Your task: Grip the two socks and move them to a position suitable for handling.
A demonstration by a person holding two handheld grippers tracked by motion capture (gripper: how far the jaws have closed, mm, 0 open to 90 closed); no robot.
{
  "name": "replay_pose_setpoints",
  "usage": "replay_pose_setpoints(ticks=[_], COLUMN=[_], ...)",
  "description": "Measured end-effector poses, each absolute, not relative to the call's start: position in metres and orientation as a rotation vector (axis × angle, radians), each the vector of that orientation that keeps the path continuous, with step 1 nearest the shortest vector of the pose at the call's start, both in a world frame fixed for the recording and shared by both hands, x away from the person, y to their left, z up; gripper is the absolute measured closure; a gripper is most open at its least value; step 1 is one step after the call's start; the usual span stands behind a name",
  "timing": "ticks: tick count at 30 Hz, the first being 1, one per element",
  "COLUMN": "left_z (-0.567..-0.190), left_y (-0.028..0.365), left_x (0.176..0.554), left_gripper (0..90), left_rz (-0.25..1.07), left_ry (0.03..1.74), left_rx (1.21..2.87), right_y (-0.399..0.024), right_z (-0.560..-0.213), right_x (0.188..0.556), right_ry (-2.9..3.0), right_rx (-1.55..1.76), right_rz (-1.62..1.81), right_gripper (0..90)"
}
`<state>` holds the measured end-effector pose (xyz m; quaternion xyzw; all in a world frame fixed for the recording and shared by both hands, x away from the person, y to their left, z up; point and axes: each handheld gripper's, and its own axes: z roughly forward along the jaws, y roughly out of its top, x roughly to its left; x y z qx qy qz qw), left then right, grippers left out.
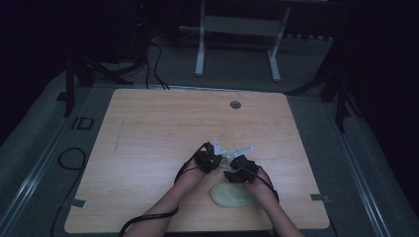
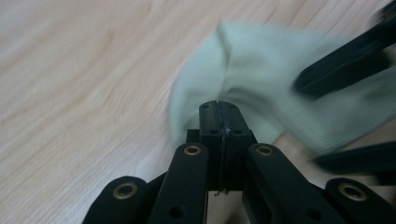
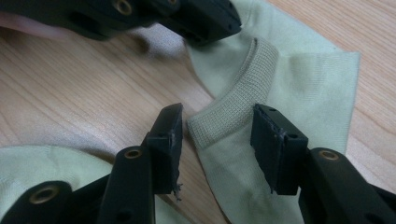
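So far we had the left gripper (image 2: 219, 109) pinched shut on one sock (image 3: 299, 88), the right gripper (image 3: 217, 140) open astride its cuff, second sock (image 1: 232, 195) untouched.

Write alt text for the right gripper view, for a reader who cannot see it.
The right tongs stand open over a pale green sock on a wooden table, their two black jaws either side of its ribbed cuff without pressing it. The left tongs reach the sock's top edge, and a second pale green sock lies at lower left.
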<state>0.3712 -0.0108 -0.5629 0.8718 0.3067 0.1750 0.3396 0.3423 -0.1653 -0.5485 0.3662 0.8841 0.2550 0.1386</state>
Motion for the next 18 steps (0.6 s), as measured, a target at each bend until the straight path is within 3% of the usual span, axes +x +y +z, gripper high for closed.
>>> replay_pose_setpoints(ticks=[3,5,18], left_z=[-0.562,-0.564,-0.565], left_y=[-0.009,-0.006,0.006], left_x=[0.374,0.373,0.362], left_gripper=[88.6,88.7,88.8], left_rz=[0.462,0.452,0.424], left_ry=[0.823,0.824,0.811], left_rx=[2.271,2.252,2.240], right_y=[-0.167,-0.167,-0.202], right_z=[-0.549,-0.548,-0.496], right_x=[0.342,0.341,0.342], right_ry=[2.547,2.541,2.438], right_rx=[1.069,1.068,1.132], right_rz=[0.744,0.749,0.923], right_gripper=[60.6,79.0,82.5])
